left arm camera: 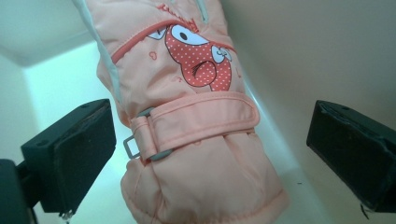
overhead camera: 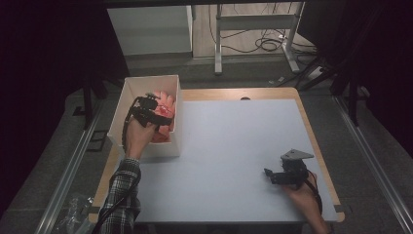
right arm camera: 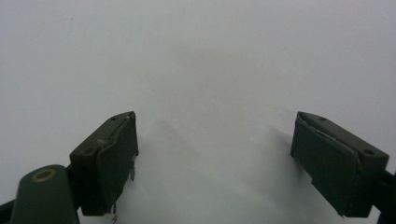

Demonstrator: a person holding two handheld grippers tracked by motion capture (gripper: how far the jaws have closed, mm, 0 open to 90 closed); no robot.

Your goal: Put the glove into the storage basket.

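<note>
Black pads of your left gripper stand wide apart at the lower corners of the left gripper view, holding nothing, with the pink glove between them. Glove lies in the white box at upper left of the high view, cuff toward you, strap running across mid-frame.

Step in hand, as judged: grasp the glove to lift it out of the box.

- Aim for the strap band or just below it; padding there looks thick enough to bite on.
- Glove sits nearer the left pad. Shift so both pads straddle it evenly before closing.
- Right pad is close to the box wall; keep it clear of the wall or the box may drag.
- Lower further before you close; soft fabric can slip from a shallow pinch.

Your right gripper rests at lower right of the high view on the bare mat, jaws wide apart, holding nothing. Leave it there.
</note>
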